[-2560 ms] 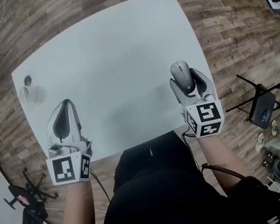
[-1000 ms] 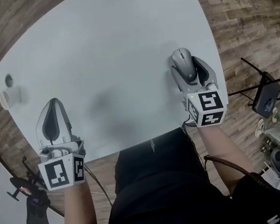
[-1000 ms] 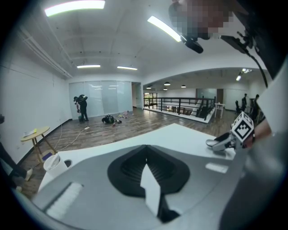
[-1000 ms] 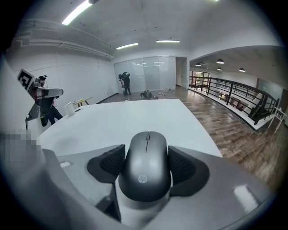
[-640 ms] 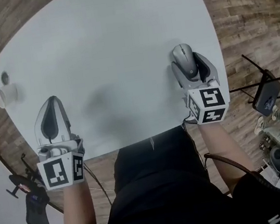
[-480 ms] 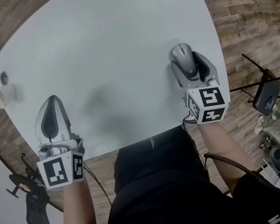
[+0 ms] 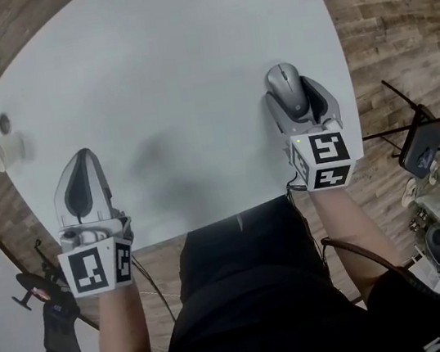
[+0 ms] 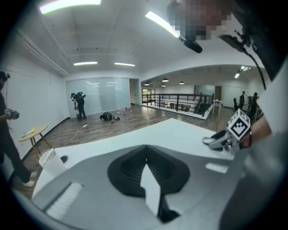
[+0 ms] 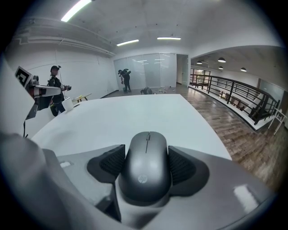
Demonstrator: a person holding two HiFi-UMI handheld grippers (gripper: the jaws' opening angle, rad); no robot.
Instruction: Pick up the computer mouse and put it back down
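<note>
Grey computer mouse (image 9: 145,173), smooth and rounded, with a thin scroll wheel and a small round hp logo on its back, is pinched at its sides by the right gripper (image 7: 291,95), near the white table's (image 7: 169,63) right edge. The left gripper (image 7: 80,183) has its jaws pressed together on nothing.

A large open indoor hall: wood-plank floor (image 7: 393,11) around the white counter (image 7: 168,55), glass partitions (image 9: 150,67) at centre, black railing (image 9: 234,96) at right.
</note>
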